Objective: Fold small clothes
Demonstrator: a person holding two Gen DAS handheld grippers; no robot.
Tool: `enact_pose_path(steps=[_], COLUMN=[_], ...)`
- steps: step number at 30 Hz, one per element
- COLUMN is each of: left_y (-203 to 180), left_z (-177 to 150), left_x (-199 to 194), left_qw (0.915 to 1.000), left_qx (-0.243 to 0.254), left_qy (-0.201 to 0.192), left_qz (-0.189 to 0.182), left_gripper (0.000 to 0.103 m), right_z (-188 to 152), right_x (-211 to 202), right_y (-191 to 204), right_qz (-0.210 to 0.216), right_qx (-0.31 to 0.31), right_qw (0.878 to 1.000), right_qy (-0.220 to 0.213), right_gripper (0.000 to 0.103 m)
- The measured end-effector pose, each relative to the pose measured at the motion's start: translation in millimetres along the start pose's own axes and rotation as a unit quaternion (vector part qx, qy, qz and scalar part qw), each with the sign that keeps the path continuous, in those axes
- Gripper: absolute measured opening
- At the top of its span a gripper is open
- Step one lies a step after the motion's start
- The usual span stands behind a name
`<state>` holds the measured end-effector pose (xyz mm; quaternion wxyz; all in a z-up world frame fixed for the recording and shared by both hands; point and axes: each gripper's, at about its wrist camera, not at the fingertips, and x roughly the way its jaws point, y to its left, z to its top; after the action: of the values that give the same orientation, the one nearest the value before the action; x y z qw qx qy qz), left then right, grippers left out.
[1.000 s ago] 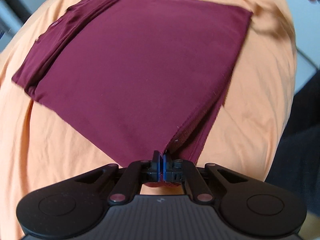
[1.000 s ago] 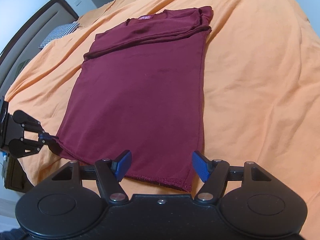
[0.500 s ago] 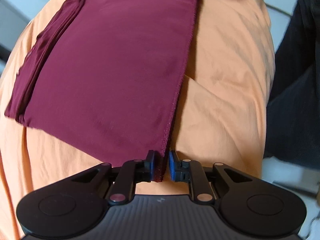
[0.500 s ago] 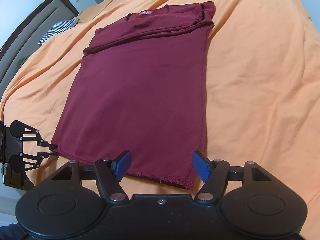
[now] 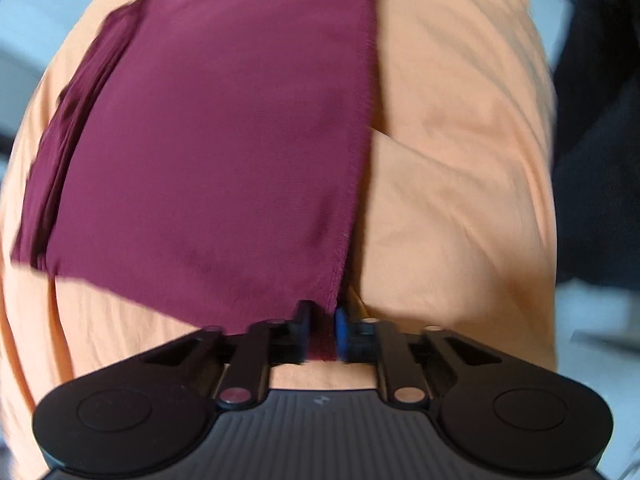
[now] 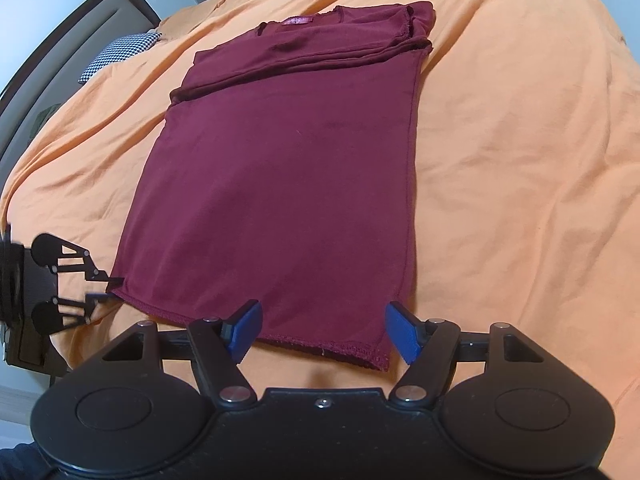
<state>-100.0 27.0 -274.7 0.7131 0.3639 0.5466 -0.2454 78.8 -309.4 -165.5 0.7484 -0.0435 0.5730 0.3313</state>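
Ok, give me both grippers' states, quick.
Left gripper: jaws parted, the maroon shirt hem corner between them, not clamped.
Right gripper: wide open, holding nothing, over the shirt's near hem.

Bed covered by an orange bedspread [image 6: 520,160], creased, filling most of both views. Dark-framed headboard [image 6: 80,36] at the bed's far left corner, with a black-and-white checked pillow [image 6: 120,54] against it. Pale walls beyond. Light-coloured floor [image 5: 592,320] beside the bed's right edge.
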Motion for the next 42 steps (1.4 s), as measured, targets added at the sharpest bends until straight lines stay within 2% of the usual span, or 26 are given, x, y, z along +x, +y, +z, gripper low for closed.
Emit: enact_pose_path(steps=[3, 5, 9, 12, 14, 17, 19, 21, 23, 25, 27, 29, 30, 31, 32, 33, 35, 37, 38, 40, 42], left_y=[32, 51, 84, 111, 123, 138, 143, 145, 146, 145, 147, 146, 147, 147, 146, 147, 150, 157, 163, 178, 196], left_z=[-3, -7, -15, -15, -19, -24, -25, -25, -25, -25, -26, -27, -27, -27, -27, -28, -29, -31, -32, -34, -35], left_x=[-14, -24, -36, -32, -26, -18, -17, -16, -16, -18, -17, -16, -15, -15, -16, -17, -20, -21, -21, -19, -14], left_qw=[0.9926, 0.9828, 0.9609, 0.9402, 0.9217, 0.8984, 0.8901, 0.8888, 0.8893, 0.8905, 0.8903, 0.8903, 0.8901, 0.89, 0.8905, 0.8917, 0.8951, 0.8952, 0.893, 0.8861, 0.8729], left_qx=[-0.112, -0.17, -0.254, -0.317, -0.365, -0.416, -0.432, -0.435, -0.435, -0.433, -0.433, -0.433, -0.434, -0.433, -0.432, -0.429, -0.42, -0.418, -0.421, -0.435, -0.461], left_qy=[-0.027, -0.046, -0.072, -0.084, -0.087, -0.091, -0.092, -0.09, -0.088, -0.085, -0.083, -0.08, -0.079, -0.078, -0.077, -0.078, -0.083, -0.09, -0.094, -0.099, -0.105], left_qz=[-0.037, -0.057, -0.082, -0.091, -0.098, -0.107, -0.111, -0.111, -0.112, -0.112, -0.114, -0.115, -0.117, -0.118, -0.119, -0.12, -0.123, -0.127, -0.128, -0.125, -0.121], left_gripper=[0.005, 0.005, 0.005, 0.005, 0.005, 0.005, 0.005, 0.005, 0.005, 0.005, 0.005, 0.005, 0.005, 0.005, 0.005, 0.005, 0.005, 0.005, 0.005, 0.005, 0.005], right_z=[0, 0, 3, 4, 3, -3, -10, -19, -29, -41, -52, -60, -62, -62, -58, -48, -16, 14, 28, 53, 78], right_x=[-2, -2, -1, 0, 3, 13, 22, 30, 37, 44, 50, 56, 58, 59, 58, 55, 44, 35, 32, 35, 41], right_y=[-3, -4, -4, 0, 3, 12, 22, 30, 37, 42, 44, 43, 43, 42, 39, 35, 23, 9, 3, -3, -6], right_qz=[-0.001, -0.002, -0.001, -0.002, 0.0, -0.001, -0.015, -0.03, -0.039, -0.05, -0.062, -0.071, -0.071, -0.069, -0.059, -0.044, -0.004, 0.039, 0.057, 0.066, 0.059], right_qx=[0.001, -0.001, -0.029, -0.071, -0.103, -0.174, -0.242, -0.313, -0.385, -0.455, -0.515, -0.556, -0.569, -0.572, -0.561, -0.538, -0.457, -0.379, -0.349, -0.314, -0.283], right_qw=[1.0, 1.0, 1.0, 0.997, 0.994, 0.984, 0.968, 0.947, 0.919, 0.885, 0.849, 0.822, 0.813, 0.811, 0.819, 0.835, 0.882, 0.917, 0.928, 0.94, 0.952], right_qy=[-0.003, -0.005, -0.003, 0.006, 0.019, 0.043, 0.056, 0.066, 0.08, 0.091, 0.097, 0.097, 0.096, 0.096, 0.102, 0.106, 0.112, 0.119, 0.121, 0.118, 0.098], right_gripper=[0.071, 0.071, 0.071, 0.072, 0.072, 0.072, 0.072, 0.068, 0.064, 0.062, 0.054, 0.046, 0.037, 0.031, 0.021, 0.014, 0.013, 0.013, 0.013, 0.013, 0.013])
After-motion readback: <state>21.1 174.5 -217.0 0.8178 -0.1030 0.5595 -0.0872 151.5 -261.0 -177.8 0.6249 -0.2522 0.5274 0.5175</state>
